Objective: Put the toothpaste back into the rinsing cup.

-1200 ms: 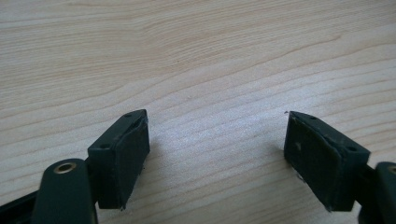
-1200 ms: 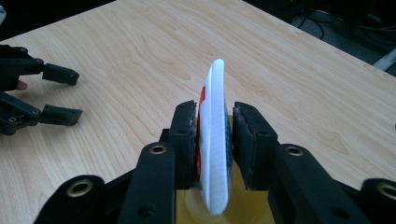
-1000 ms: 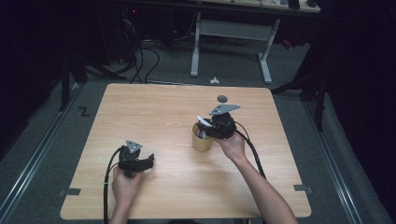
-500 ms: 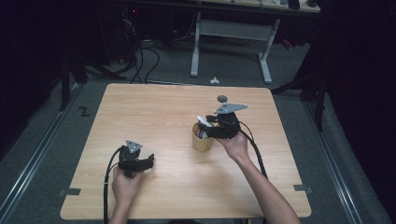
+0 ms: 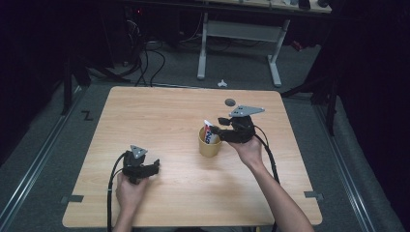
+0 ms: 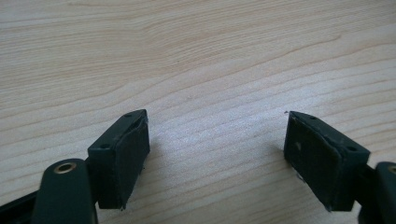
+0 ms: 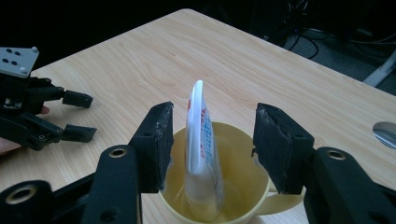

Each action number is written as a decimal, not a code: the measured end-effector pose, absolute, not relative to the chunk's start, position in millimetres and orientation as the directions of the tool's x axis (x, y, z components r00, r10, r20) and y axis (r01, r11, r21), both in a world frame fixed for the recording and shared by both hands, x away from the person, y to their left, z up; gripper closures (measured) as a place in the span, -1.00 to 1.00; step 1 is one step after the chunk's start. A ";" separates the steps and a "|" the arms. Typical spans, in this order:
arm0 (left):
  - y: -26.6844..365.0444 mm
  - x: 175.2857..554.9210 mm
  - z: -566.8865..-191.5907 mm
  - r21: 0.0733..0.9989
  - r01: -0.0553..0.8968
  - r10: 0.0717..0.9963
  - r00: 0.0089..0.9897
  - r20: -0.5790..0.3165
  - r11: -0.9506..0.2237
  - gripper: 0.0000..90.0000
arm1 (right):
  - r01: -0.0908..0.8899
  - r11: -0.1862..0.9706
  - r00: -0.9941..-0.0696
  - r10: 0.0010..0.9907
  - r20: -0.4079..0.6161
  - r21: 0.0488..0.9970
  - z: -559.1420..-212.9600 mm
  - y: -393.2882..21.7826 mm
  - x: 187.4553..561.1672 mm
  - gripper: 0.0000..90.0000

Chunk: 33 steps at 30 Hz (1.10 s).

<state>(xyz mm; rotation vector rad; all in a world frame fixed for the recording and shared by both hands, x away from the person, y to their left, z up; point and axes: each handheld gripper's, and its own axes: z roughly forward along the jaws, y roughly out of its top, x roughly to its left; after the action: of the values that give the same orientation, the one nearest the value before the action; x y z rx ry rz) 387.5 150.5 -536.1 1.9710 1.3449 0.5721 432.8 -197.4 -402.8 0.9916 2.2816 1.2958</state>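
A yellow mug (image 5: 209,146) (image 7: 236,198) stands right of the table's middle. Leaning upright inside it is a white toothpaste tube (image 5: 209,132) (image 7: 201,140) with red and blue print. My right gripper (image 5: 217,125) (image 7: 215,121) hovers at the mug's rim from the right. Its jaws have just been opening, and the tube stands between them untouched, with a gap on each side. My left gripper (image 5: 153,166) (image 6: 217,140) (image 7: 79,116) rests open on the bare wood at the front left, holding nothing.
A small grey disc (image 5: 230,102) (image 7: 385,132) lies on the wooden table (image 5: 159,116) behind the mug. Cables trail from both grippers toward the front edge. Beyond the table stand a desk frame (image 5: 239,36) and floor cables.
The right gripper's jaws have spread apart and let go of the tube, which stays in the mug. That gripper has drawn back slightly to the right. The left gripper has not moved.
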 end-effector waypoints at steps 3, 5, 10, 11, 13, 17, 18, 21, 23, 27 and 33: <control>150.5 387.5 -536.1 0.737 0.632 0.928 0.371 -0.016 -0.240 -0.50 | 0.408 0.334 -0.697 0.715 0.053 0.850 -402.1 -200.4 432.2 0.07; 150.5 387.5 -536.1 0.737 0.632 0.928 0.371 -0.016 -0.240 -0.49 | 0.406 0.329 -0.695 0.717 0.054 0.853 -401.7 -201.9 431.2 0.07; 150.5 387.5 -536.1 0.736 0.632 0.928 0.371 -0.016 -0.240 -0.49 | 0.409 0.316 -0.687 0.725 0.060 0.856 -401.3 -207.5 428.0 0.08; 150.6 387.5 -536.1 0.737 0.632 0.928 0.371 -0.016 -0.240 -0.49 | 0.407 0.315 -0.685 0.726 0.058 0.857 -400.9 -209.0 427.0 0.08; 150.5 387.6 -536.1 0.737 0.632 0.928 0.371 -0.016 -0.240 -0.49 | 0.406 0.316 -0.683 0.728 0.055 0.858 -399.7 -211.0 425.6 0.08; 150.5 387.5 -536.1 0.737 0.632 0.929 0.371 -0.016 -0.240 -0.50 | 0.403 0.305 -0.675 0.736 0.055 0.863 -396.8 -216.1 423.9 0.09; 150.5 387.5 -536.1 0.737 0.632 0.929 0.371 -0.016 -0.240 -0.49 | 0.404 0.302 -0.673 0.737 0.058 0.863 -396.5 -217.3 423.8 0.09; 150.5 387.5 -536.1 0.737 0.632 0.929 0.371 -0.016 -0.240 -0.49 | 0.403 0.300 -0.670 0.740 0.056 0.864 -396.0 -219.8 423.3 0.09; 150.6 387.5 -536.1 0.737 0.632 0.928 0.371 -0.016 -0.240 -0.49 | 0.404 0.295 -0.668 0.742 0.059 0.866 -395.4 -221.4 422.4 0.09; 150.6 387.5 -536.1 0.736 0.633 0.928 0.371 -0.016 -0.240 -0.49 | 0.403 0.286 -0.664 0.745 0.063 0.869 -394.1 -224.3 420.8 0.09; 150.6 387.5 -536.1 0.737 0.632 0.928 0.371 -0.016 -0.240 -0.49 | 0.397 0.276 -0.659 0.750 0.063 0.875 -393.1 -229.1 418.8 0.10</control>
<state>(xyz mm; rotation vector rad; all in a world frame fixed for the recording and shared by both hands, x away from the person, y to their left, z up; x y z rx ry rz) 387.5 150.6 -536.1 1.9710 1.3449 0.5722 418.8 -229.1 -393.1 1.0396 2.1889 1.3390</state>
